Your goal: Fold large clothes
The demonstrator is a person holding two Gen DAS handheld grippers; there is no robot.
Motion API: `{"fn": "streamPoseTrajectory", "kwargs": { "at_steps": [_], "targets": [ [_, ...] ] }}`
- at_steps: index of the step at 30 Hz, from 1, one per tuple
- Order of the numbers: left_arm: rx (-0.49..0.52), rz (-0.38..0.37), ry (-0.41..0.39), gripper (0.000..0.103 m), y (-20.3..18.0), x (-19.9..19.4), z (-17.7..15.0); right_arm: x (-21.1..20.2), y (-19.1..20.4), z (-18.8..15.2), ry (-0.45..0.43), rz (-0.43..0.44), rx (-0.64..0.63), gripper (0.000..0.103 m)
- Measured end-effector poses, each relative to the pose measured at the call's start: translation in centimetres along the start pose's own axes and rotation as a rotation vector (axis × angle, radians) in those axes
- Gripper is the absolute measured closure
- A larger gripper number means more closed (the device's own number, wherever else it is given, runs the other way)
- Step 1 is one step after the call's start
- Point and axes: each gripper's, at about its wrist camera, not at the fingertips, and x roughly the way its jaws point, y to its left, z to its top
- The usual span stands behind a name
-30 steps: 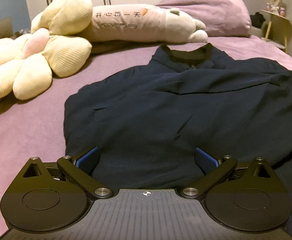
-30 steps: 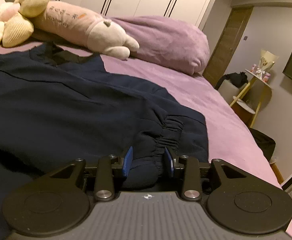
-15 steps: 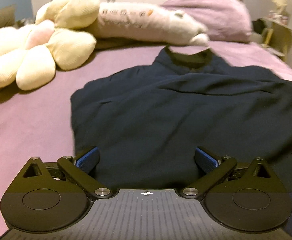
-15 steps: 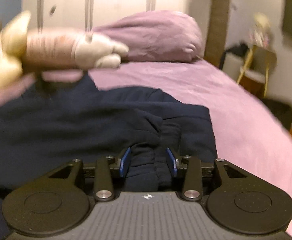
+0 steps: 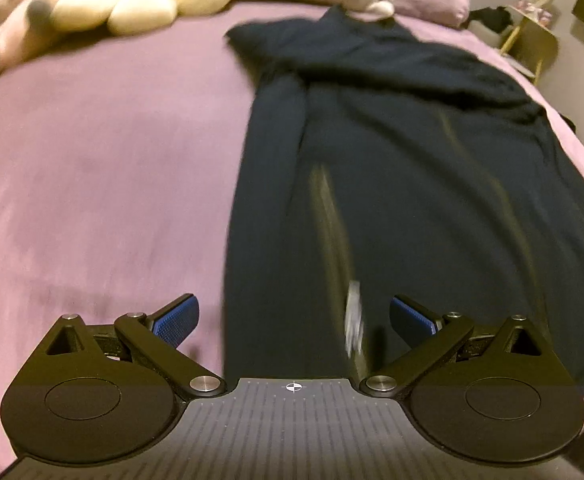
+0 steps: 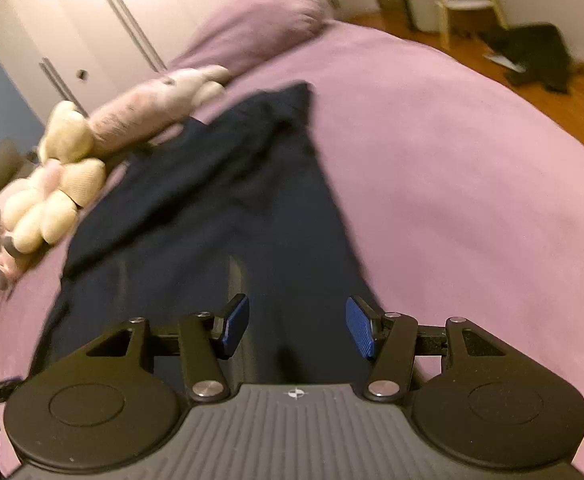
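Left wrist view: blurred; left gripper (image 5: 293,316) above the near end of the dark navy garment (image 5: 411,168).
Left gripper jaws: spread wide, nothing between the 2 blue pads (image 5: 176,317); the left pad is over bare bedspread, the right pad over the cloth.
Garment position: laid lengthwise on the purple bed (image 5: 104,168), running from the near edge toward the far edge, right of the bed's middle in this view.
Garment detail: a pale streak (image 5: 353,320) on the cloth near the gripper; too blurred to identify.
Right wrist view: right gripper (image 6: 297,326) above the garment (image 6: 220,208) near its right border.
Right gripper jaws: parted, holding nothing; dark cloth lies below the gap.
Far edge of bed: cream flower plush (image 6: 52,196) and long pink plush (image 6: 152,104) touching the garment's far end; purple pillow (image 6: 256,28) beyond.
Room: white wardrobe (image 6: 92,12) behind the bed.
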Motion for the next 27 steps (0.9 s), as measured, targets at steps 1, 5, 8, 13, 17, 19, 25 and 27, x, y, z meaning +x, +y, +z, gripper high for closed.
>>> {"fn": "streamPoseTrajectory", "kwargs": {
  "at_steps": [1, 5, 8, 13, 17, 19, 25, 27],
  "targets": [
    [-0.015, 0.011, 0.007, 0.0, 0.4, -0.5, -1.0, -0.5, -0.7, -0.6, 0.021, -0.017, 0.004, 0.042],
    [-0.095, 0.012, 0.01, 0.0, 2.1, -2.0, -3.6, -1.8, -3.1, -2.6, 0.099, -0.043, 0.051, 0.036],
    [-0.168, -0.066, 0.035, 0.001, 3.2, -2.0, -4.1, -1.4, -3.9, -3.4, 0.152, 0.049, 0.071, 0.036],
    [-0.245, -0.16, 0.094, 0.027, 4.1, -0.8, -4.4, -0.9, -3.3, -4.1, 0.187, 0.068, 0.003, 0.06],
    [-0.281, -0.233, 0.108, 0.04, 4.9, -0.8, -4.5, -1.4, -3.3, -3.8, 0.199, 0.145, 0.003, 0.078],
    [-0.27, -0.26, 0.122, 0.04, 5.3, -0.7, -4.5, -0.8, -3.8, -3.5, 0.225, 0.159, -0.002, 0.074],
    [-0.229, -0.273, 0.152, 0.049, 4.8, -0.8, -4.2, 0.5, -4.3, -3.1, 0.293, 0.181, 0.003, 0.064],
    [-0.212, -0.274, 0.152, 0.076, 4.5, -1.0, -3.7, 0.5, -3.8, -2.9, 0.297, 0.177, -0.019, 0.074]
  ]
}}
